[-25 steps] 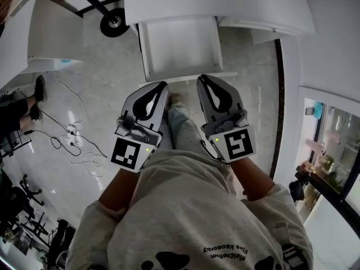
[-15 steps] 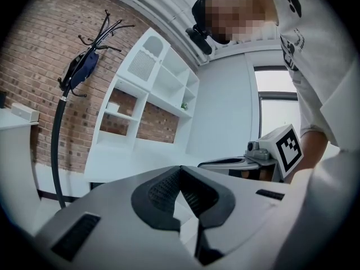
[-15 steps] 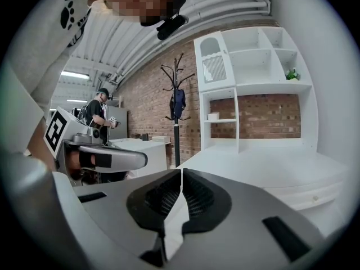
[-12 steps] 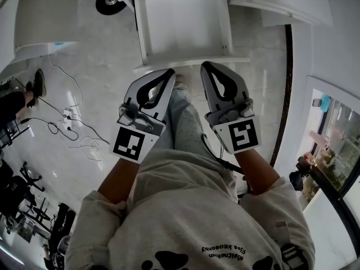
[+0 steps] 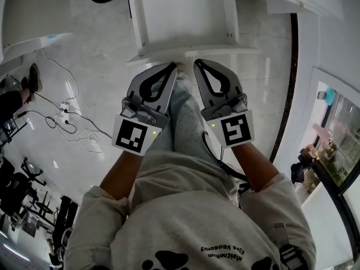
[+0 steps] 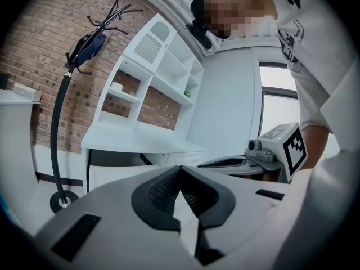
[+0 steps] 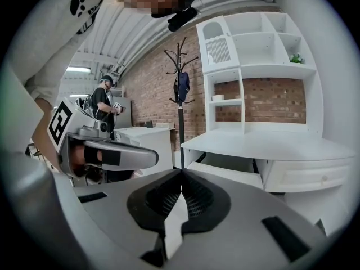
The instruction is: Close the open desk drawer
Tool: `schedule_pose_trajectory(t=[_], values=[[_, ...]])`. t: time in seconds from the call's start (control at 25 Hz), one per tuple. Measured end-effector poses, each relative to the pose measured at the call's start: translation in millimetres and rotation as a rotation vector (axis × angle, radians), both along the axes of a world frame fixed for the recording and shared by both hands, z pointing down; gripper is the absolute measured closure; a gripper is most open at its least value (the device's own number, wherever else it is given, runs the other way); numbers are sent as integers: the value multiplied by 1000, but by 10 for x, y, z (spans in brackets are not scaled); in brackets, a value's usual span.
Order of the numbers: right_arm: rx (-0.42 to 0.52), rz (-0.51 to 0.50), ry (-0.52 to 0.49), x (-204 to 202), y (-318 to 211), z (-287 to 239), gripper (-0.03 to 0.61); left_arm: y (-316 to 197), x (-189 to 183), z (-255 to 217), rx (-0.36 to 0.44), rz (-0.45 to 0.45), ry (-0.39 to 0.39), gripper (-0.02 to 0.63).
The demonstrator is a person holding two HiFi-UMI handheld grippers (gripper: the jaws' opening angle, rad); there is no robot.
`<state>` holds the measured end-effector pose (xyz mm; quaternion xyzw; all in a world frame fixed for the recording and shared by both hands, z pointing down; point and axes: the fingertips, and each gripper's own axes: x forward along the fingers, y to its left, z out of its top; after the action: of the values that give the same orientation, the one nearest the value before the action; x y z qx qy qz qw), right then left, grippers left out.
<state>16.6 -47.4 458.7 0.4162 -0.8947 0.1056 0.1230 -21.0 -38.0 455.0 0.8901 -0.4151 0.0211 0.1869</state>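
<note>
Drawer (image 5: 191,54): standing pulled well out from under the counter (image 7: 270,145), looking bare inside, front edge lying just ahead of both gripper tips.
Left gripper (image 5: 170,67): showing jaws pressed together with nothing between them; pointing at the drawer front a little left of its middle, likely serving as a blunt pusher, not a clamp.
Right gripper (image 5: 197,63): jaws likewise closed and empty, aiming near the middle of the same edge.
Pairing: sitting side by side, tips close and angling inward, probably sharing the push to avoid skewing the drawer on its runners.
Contact: appearing very near the front edge; touching or just apart not being clear.
Step in hand: lining up for the shove, closing not yet done.
</note>
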Motion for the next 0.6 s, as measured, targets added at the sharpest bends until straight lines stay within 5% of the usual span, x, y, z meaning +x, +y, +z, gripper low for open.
schedule_pose_trajectory(t=[0.6], values=[[-69,-45,155,56,145,1061,546,51,61,797,-79,31,-22,595]])
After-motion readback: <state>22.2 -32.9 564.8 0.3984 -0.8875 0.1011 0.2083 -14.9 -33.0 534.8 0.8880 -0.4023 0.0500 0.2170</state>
